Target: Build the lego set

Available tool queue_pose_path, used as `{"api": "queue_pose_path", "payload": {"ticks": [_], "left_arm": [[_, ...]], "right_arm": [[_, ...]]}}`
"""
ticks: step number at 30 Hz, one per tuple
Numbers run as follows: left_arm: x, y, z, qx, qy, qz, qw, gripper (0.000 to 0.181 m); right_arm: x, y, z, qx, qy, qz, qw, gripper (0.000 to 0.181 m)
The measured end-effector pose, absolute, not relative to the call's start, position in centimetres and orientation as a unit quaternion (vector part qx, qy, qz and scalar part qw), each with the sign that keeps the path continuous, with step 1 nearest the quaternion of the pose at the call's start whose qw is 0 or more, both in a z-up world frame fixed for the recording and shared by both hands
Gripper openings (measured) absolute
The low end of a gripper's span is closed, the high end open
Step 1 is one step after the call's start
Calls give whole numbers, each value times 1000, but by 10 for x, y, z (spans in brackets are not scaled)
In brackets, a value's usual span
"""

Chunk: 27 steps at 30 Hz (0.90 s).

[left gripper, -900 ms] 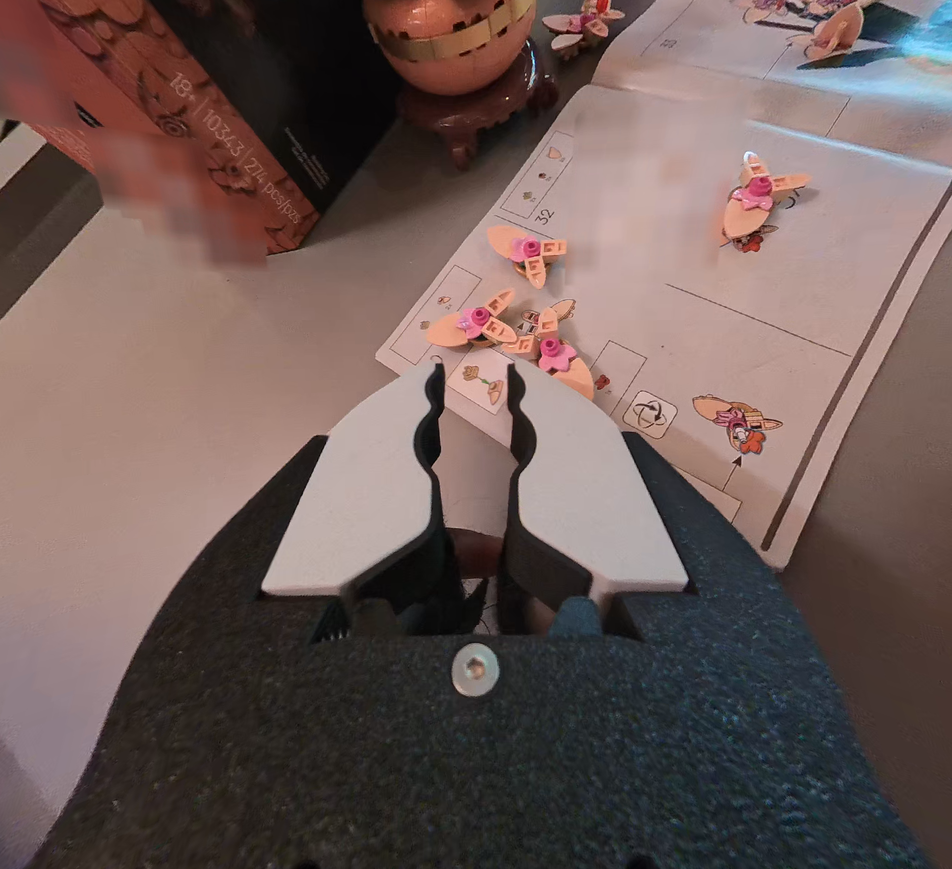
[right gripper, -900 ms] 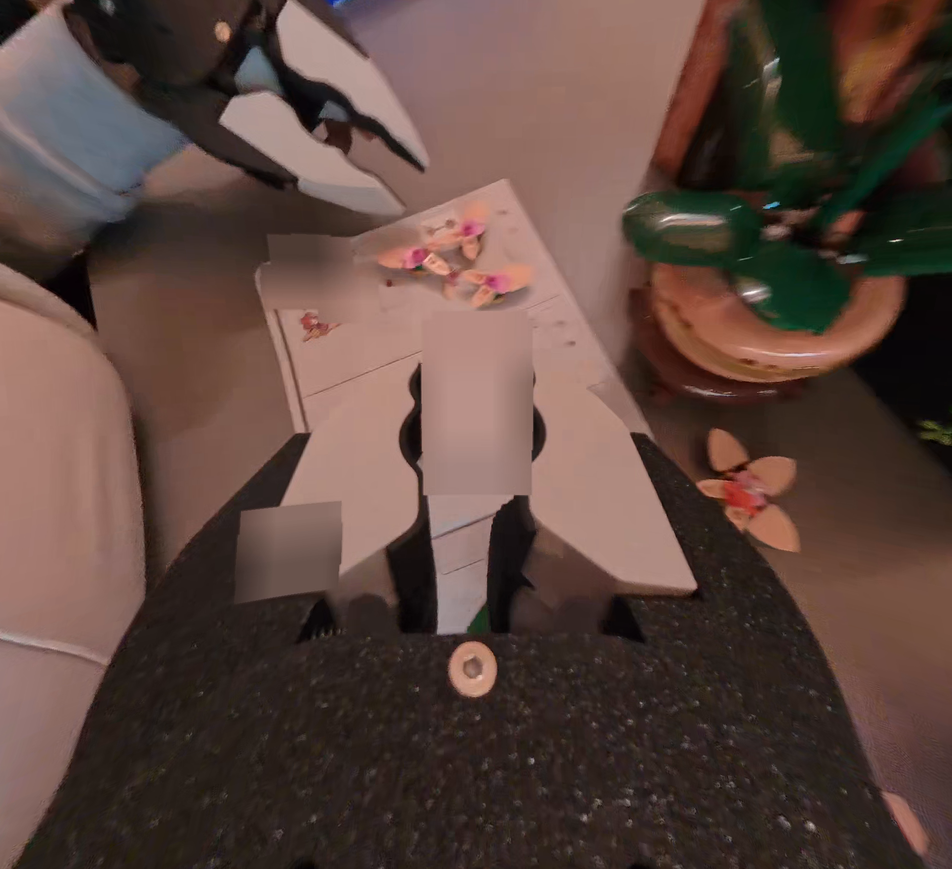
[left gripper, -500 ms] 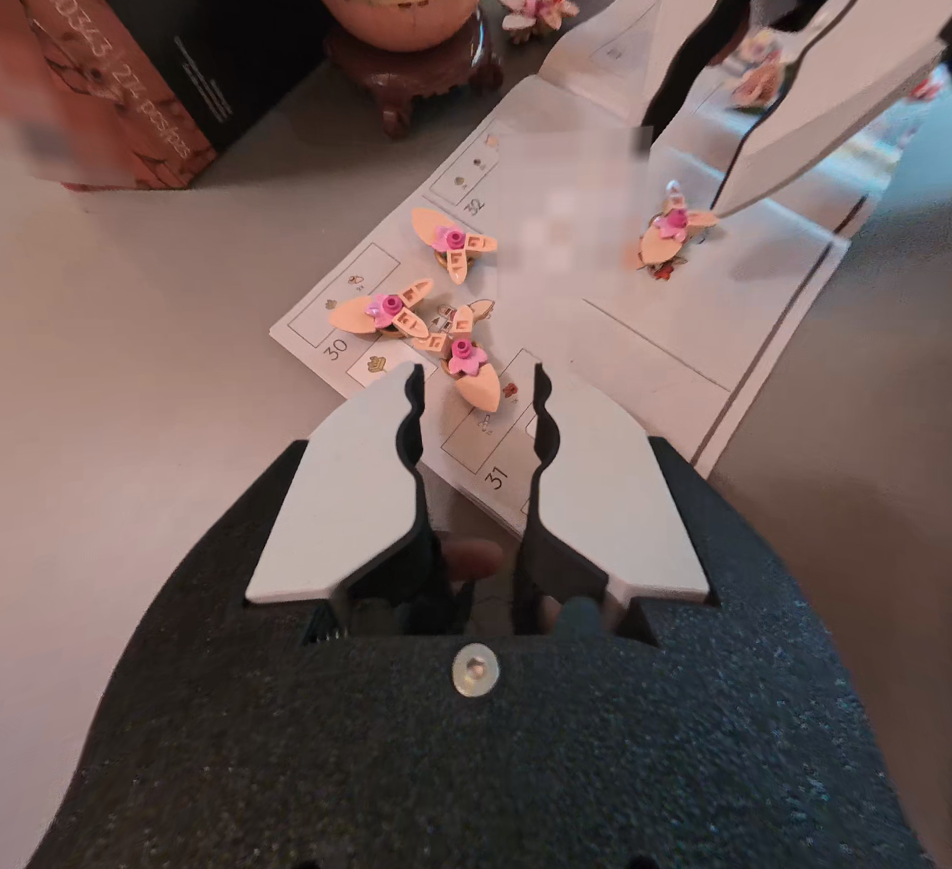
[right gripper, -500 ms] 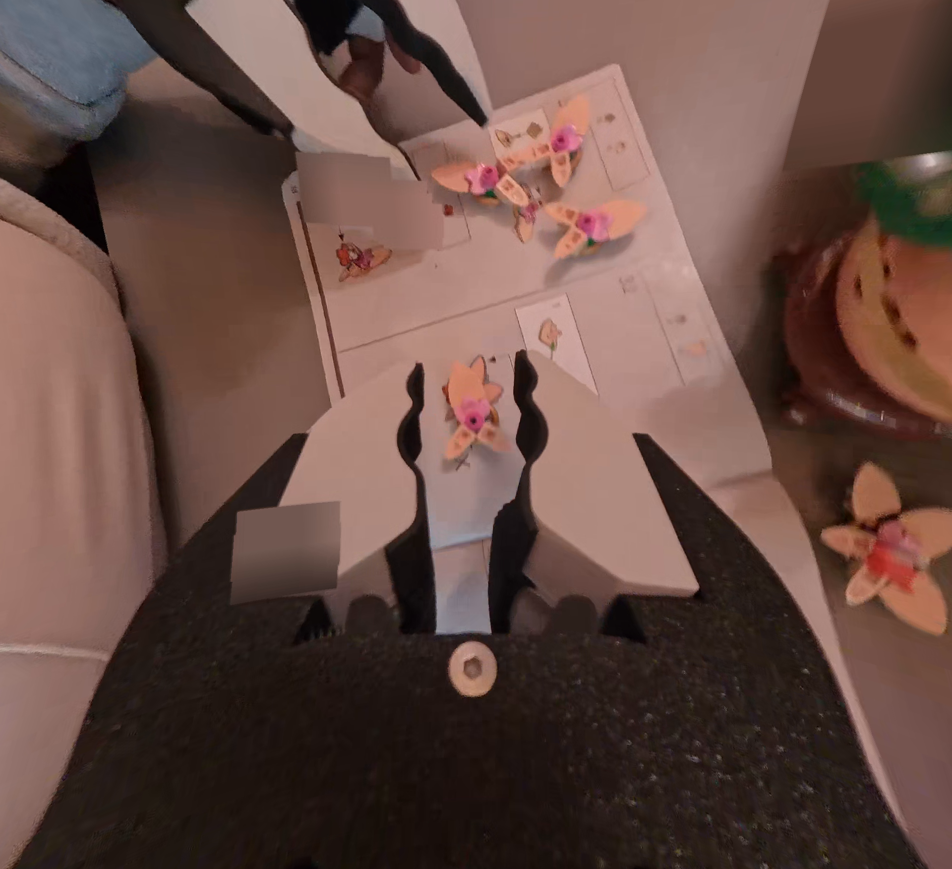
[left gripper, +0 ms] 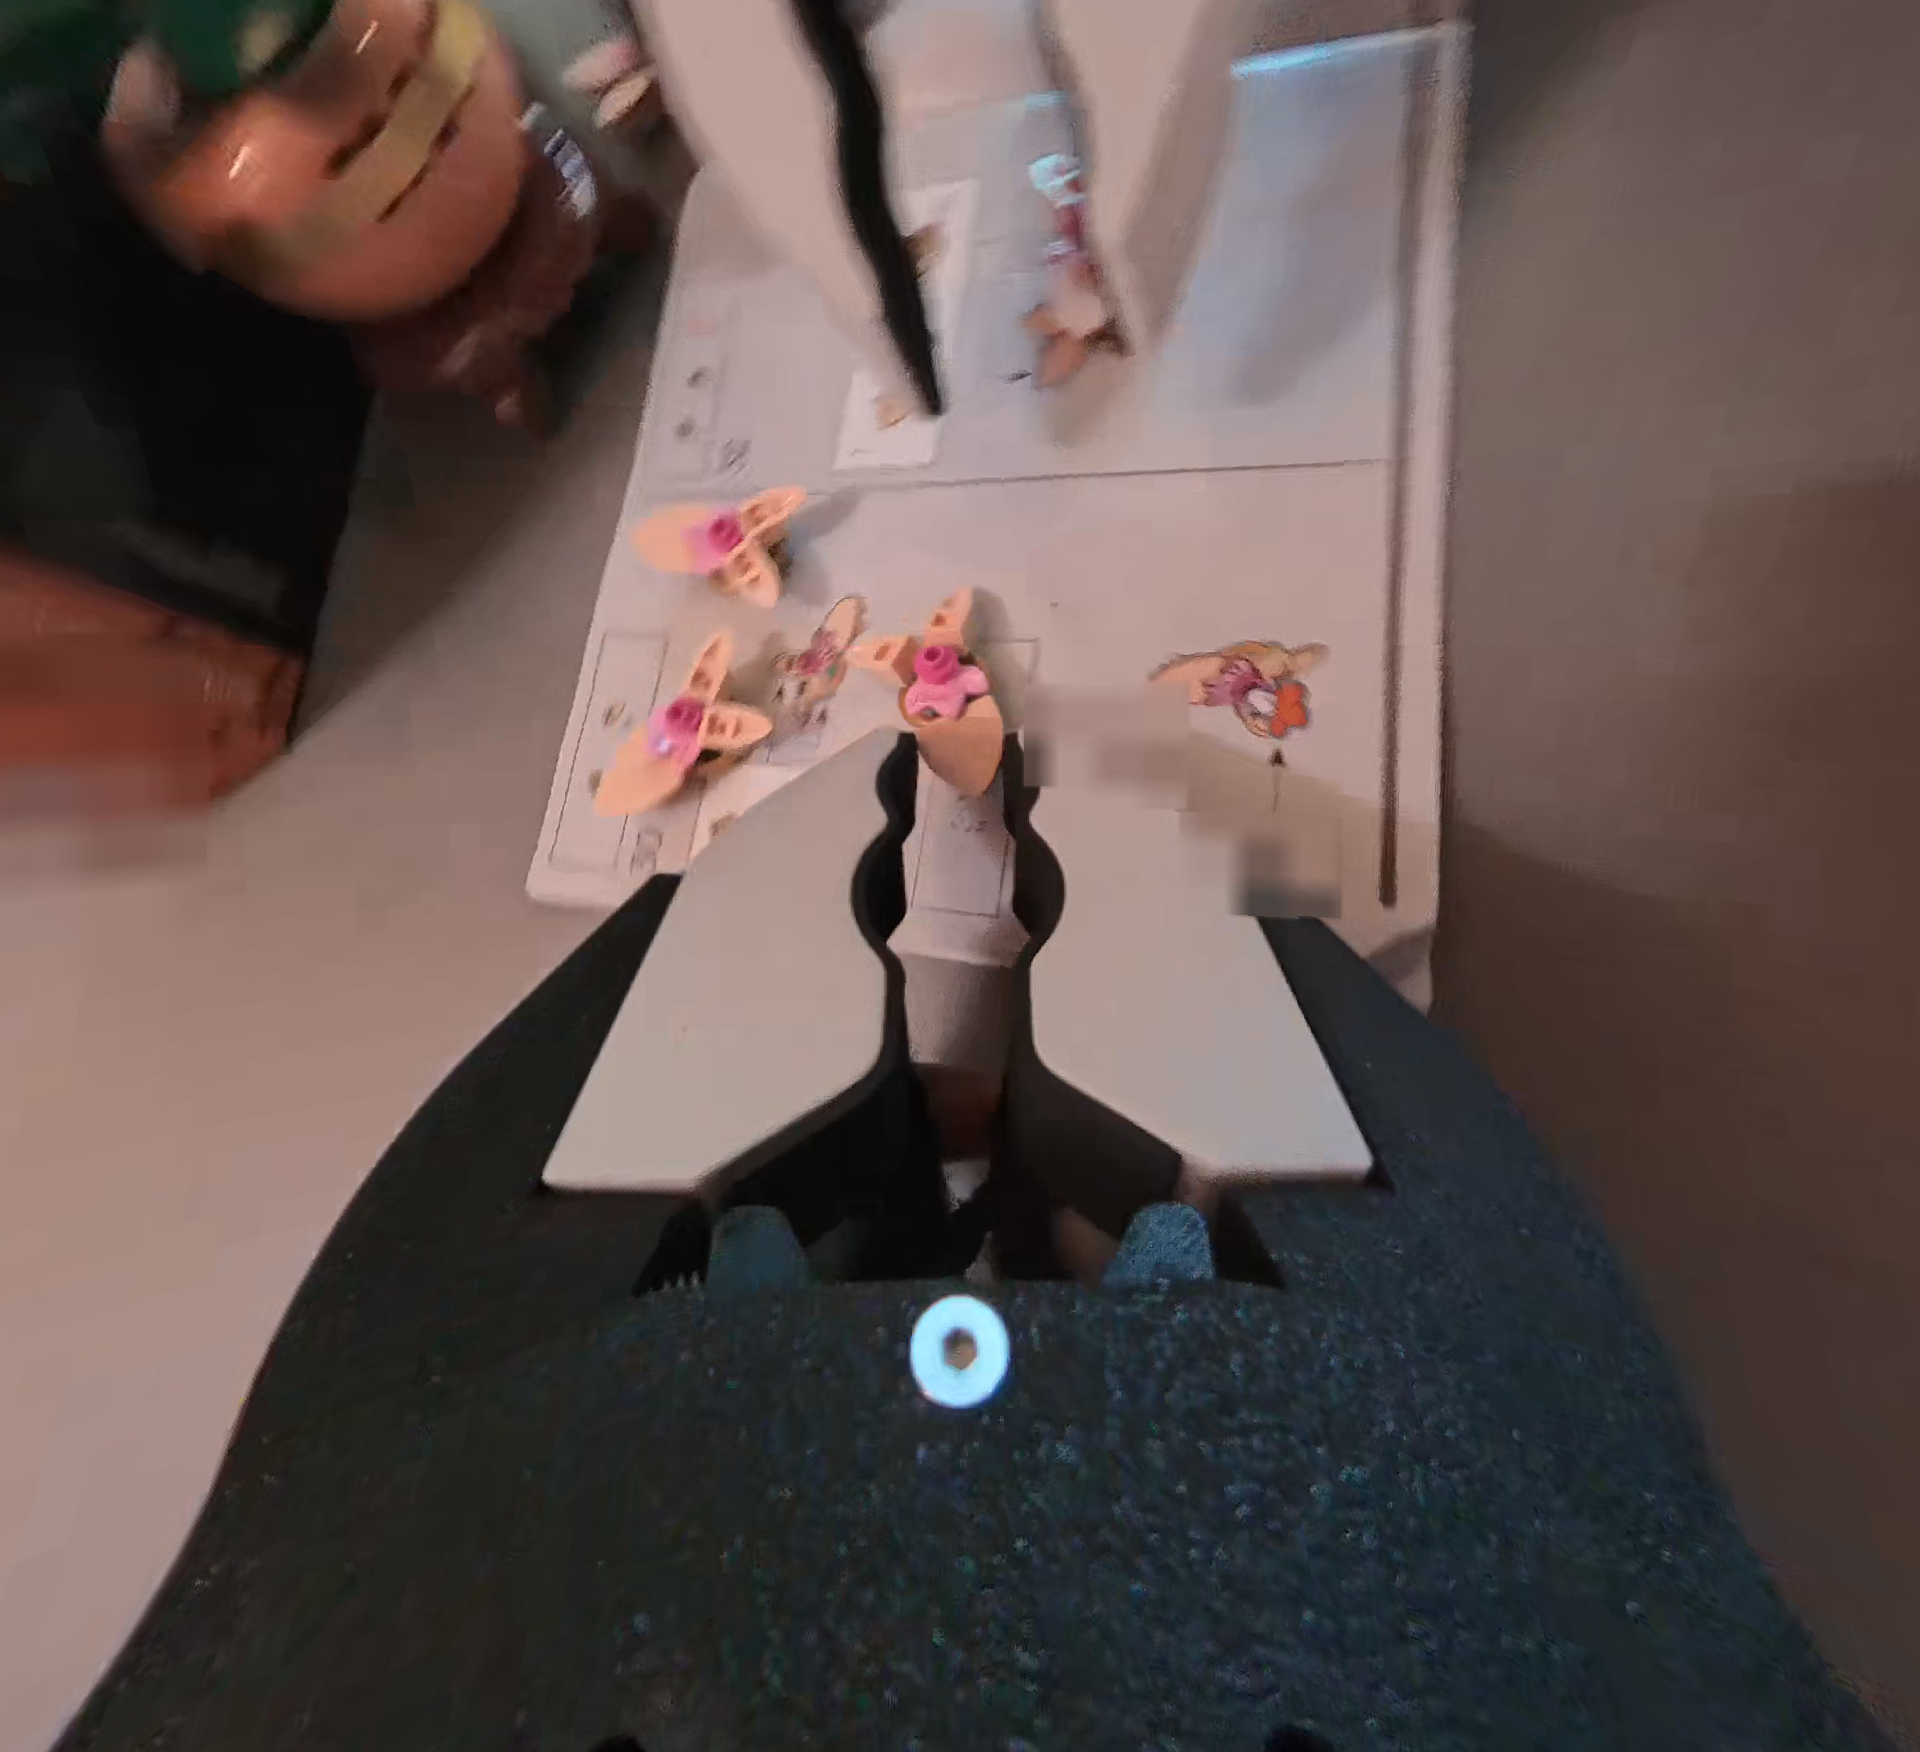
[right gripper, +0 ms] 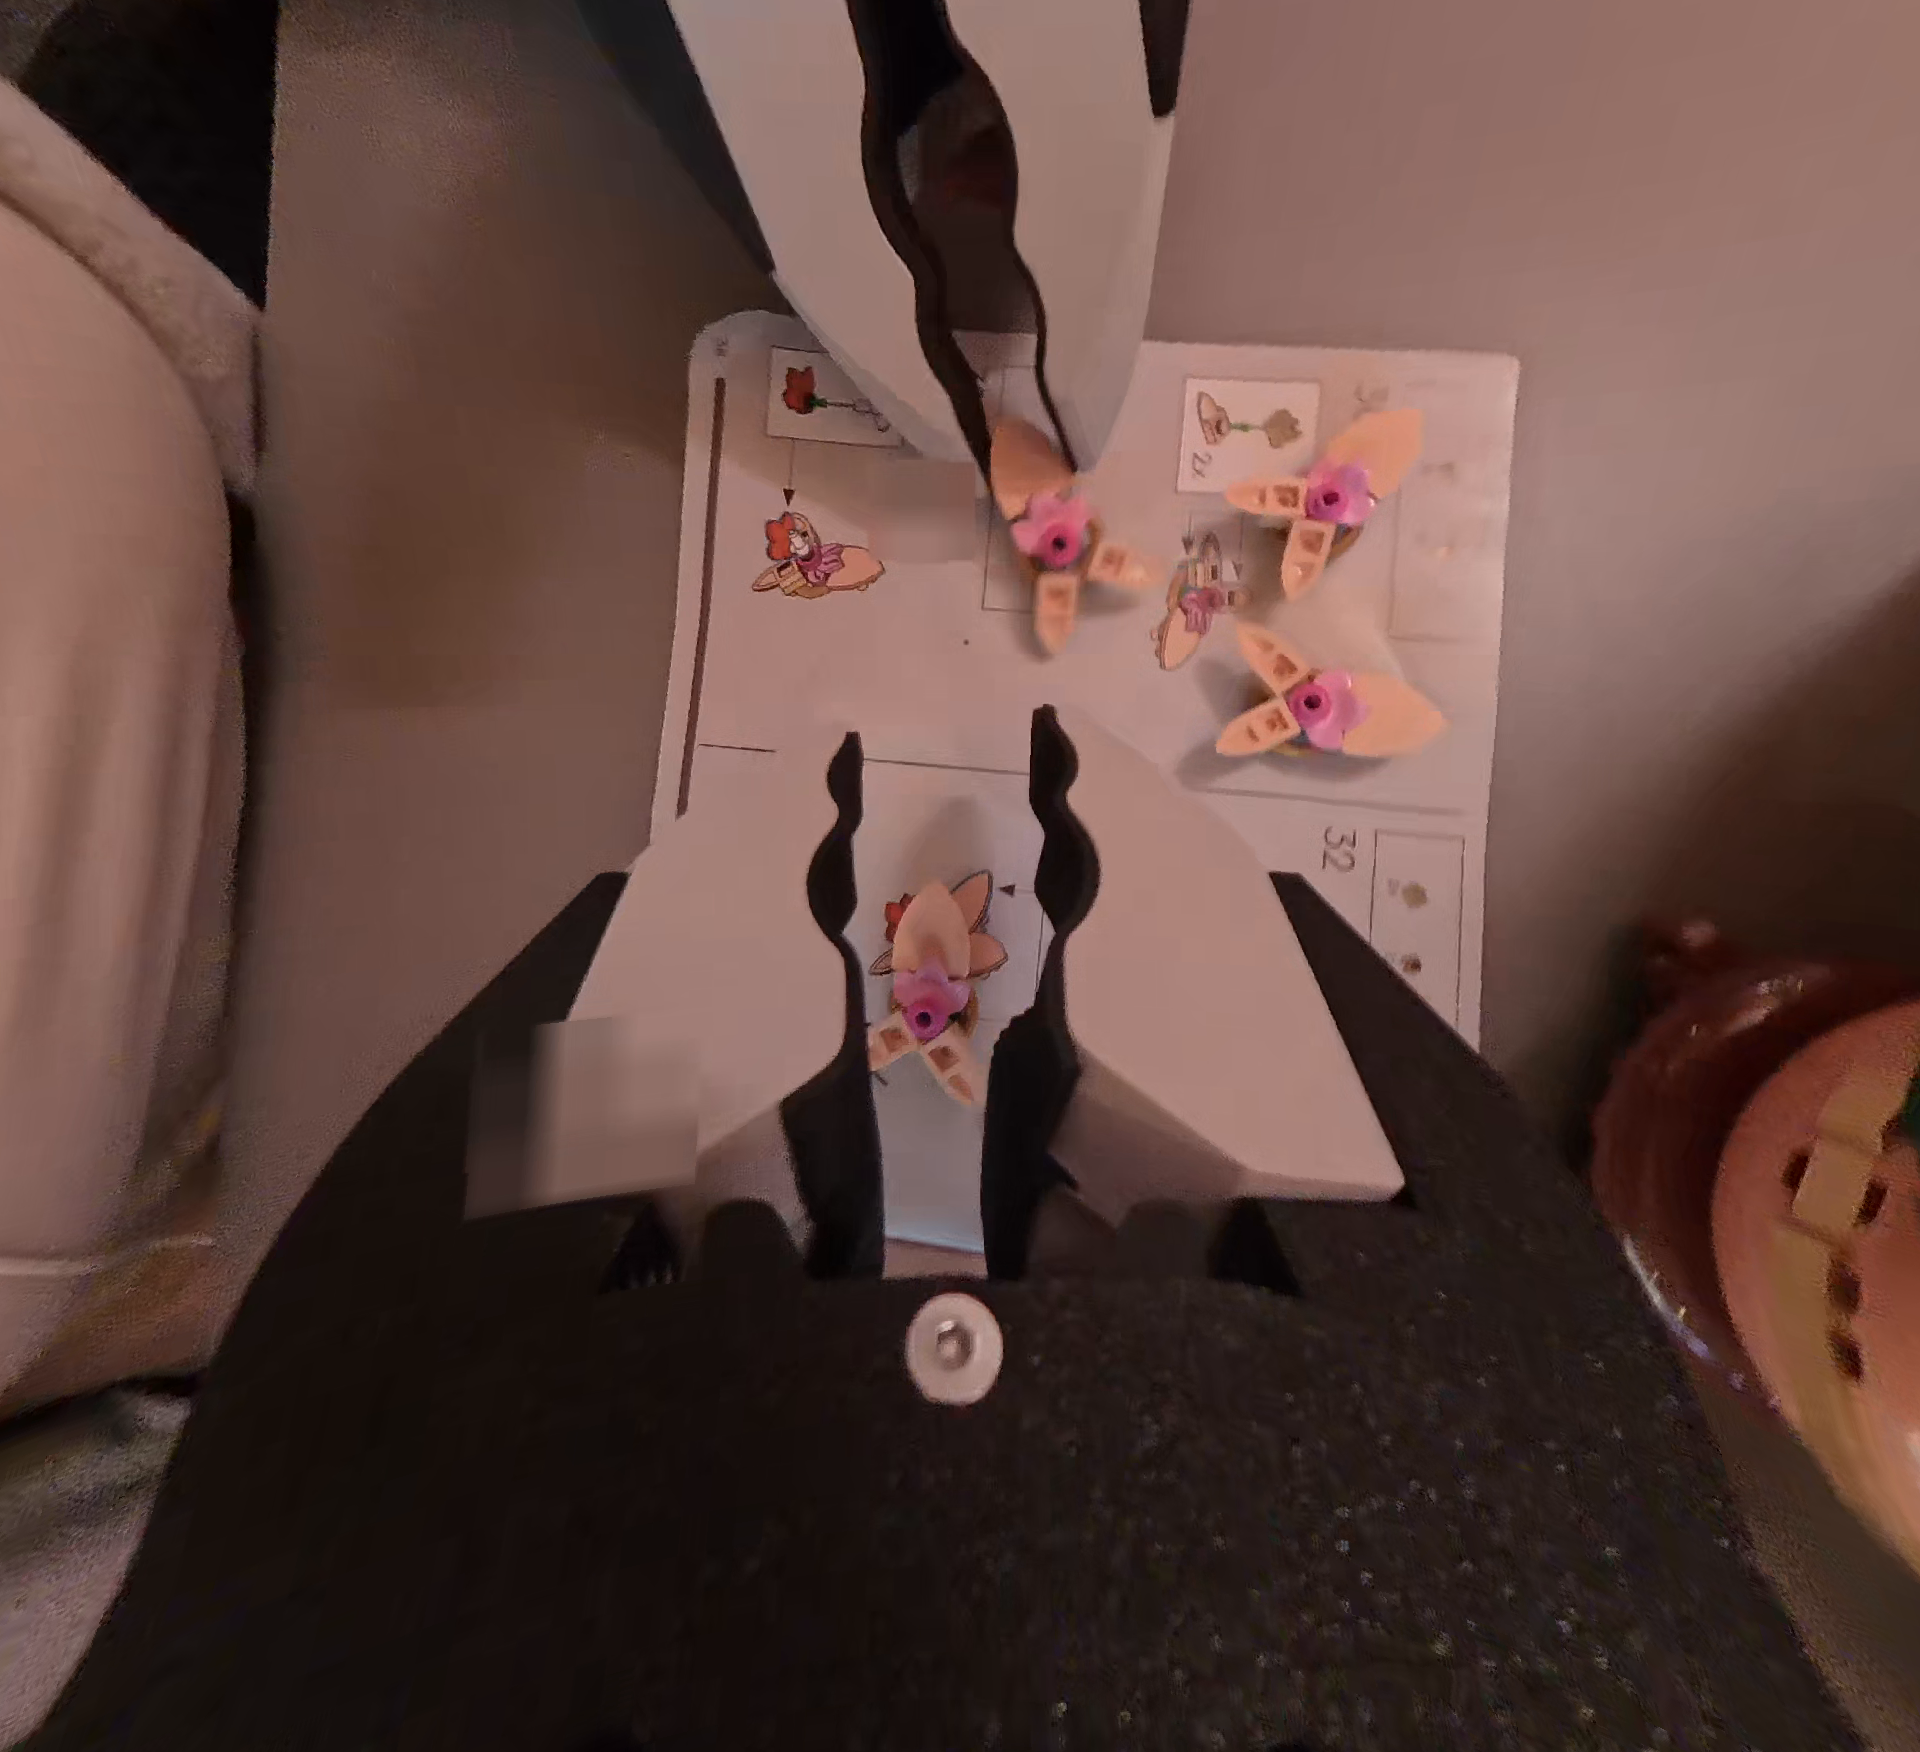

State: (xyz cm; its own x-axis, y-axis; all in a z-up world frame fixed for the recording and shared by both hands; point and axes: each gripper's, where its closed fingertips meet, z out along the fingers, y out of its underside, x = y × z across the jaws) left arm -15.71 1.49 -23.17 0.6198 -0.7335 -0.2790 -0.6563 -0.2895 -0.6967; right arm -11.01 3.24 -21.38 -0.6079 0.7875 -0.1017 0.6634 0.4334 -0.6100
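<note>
Four small tan-petalled flowers lie on the instruction booklet (right gripper: 727, 663); nearest, one flower (right gripper: 932, 990) sits between my right gripper's (right gripper: 943, 746) spread, empty fingers, its long petal pointing away from me. Farther off, my left gripper (right gripper: 1023, 455), parted, straddles another flower's (right gripper: 1055, 539) big petal. I judge them light, rigid, easily popped apart, so I'd pinch the petal's edges.

The left wrist view is motion-blurred, smearing the potted plant model (left gripper: 322, 144); the picture's edge crops it.
</note>
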Motion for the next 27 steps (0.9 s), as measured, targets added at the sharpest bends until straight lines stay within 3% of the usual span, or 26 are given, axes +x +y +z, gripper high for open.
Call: {"api": "queue_pose_path", "payload": {"ticks": [13, 19, 27], "left_arm": [[-128, 3, -233, -669, 628, -192, 349, 15], [-135, 11, -238, -688, 606, -174, 359, 21], [-150, 20, -224, -744, 495, -121, 432, 27]], "right_arm": [[-121, 24, -237, -227, -935, 259, 86, 20], [-116, 17, -242, -232, -930, 276, 71, 12], [-110, 20, -241, -352, -884, 302, 57, 8]]}}
